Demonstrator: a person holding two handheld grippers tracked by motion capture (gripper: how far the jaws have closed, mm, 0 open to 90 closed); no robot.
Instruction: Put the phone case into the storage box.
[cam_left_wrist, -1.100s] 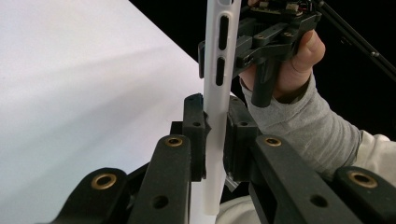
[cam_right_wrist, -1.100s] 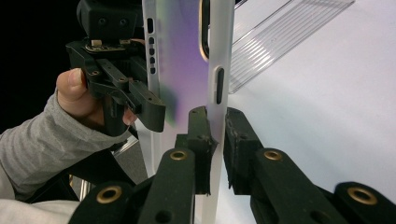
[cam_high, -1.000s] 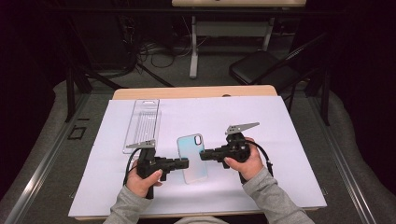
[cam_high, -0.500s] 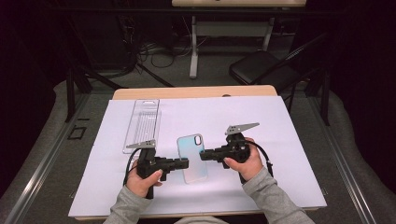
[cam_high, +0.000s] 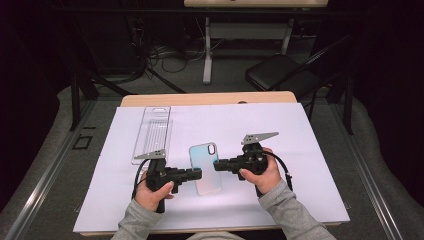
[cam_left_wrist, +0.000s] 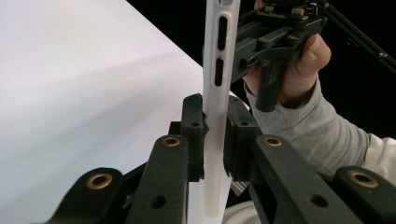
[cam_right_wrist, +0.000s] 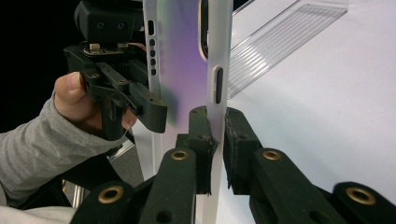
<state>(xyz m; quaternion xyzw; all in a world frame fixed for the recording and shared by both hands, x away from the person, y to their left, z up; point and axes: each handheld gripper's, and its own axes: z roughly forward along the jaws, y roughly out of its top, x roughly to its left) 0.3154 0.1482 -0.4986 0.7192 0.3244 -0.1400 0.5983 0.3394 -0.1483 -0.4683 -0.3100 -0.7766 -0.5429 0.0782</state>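
Phone case (cam_high: 205, 169): a thin, see-through shell with a bluish-violet sheen, held between the two tongs just above the white worktop (cam_high: 300, 150), its camera cut-out at the far end.
Left tongs (cam_high: 198, 173): clamped on the case's left long edge, near the end toward the person; in the left gripper view the pads (cam_left_wrist: 193, 135) pinch the rim from both sides.
Right tongs (cam_high: 218, 165): closed on the case's right long edge, a little farther up; in the right gripper view the rim sits squeezed between the pads (cam_right_wrist: 201, 135).
Clear tray (cam_high: 152, 134): a ribbed plastic packaging tray, lying flat to the left of the case and beyond it, not touching.
Weight: looks very light, almost nothing to carry.
Stiffness: likely soft and bendy; squeezed from both sides it could bow or twist.
Slip: smooth, glossy plastic on a narrow rim, so it may slide out.
Best hold: the solid stretches of the side walls, clear of the button slots (cam_left_wrist: 220, 51).
Risk: pulling unevenly could warp the shell or pop it loose.
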